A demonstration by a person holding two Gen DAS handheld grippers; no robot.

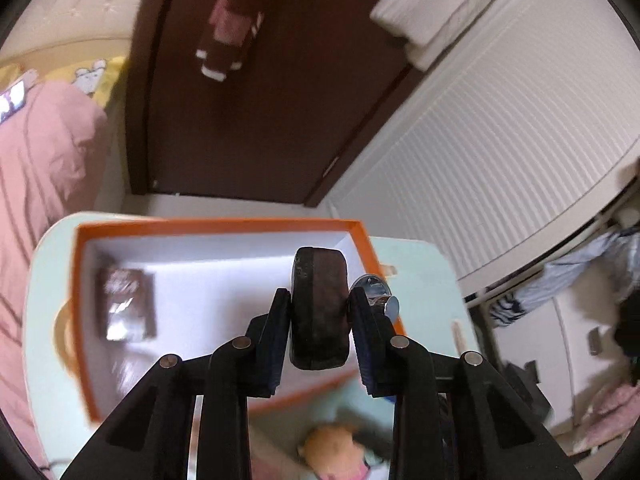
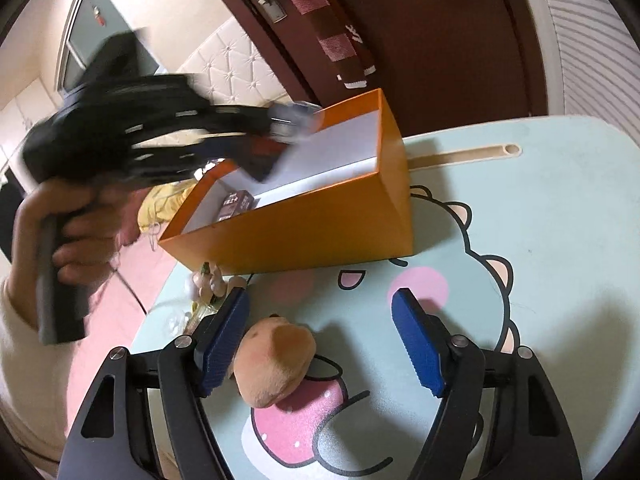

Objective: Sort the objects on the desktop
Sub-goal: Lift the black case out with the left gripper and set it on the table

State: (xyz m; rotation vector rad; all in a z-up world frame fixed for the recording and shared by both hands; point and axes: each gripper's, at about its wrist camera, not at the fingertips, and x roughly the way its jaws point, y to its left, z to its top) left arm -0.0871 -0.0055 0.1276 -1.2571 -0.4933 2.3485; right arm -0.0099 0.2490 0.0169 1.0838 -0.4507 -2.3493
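2 grippers: left gripper (image 1: 319, 316) clamps a stiff dark block (image 1: 319, 308) above the orange box (image 1: 224, 225); right gripper (image 2: 320, 344) gapes around a soft plush toy (image 2: 276, 356) beside it; pinch its middle.

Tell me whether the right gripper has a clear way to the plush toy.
Probably yes: the right gripper is open, the plush toy already lies between its fingers against the left one, and nothing covers it.
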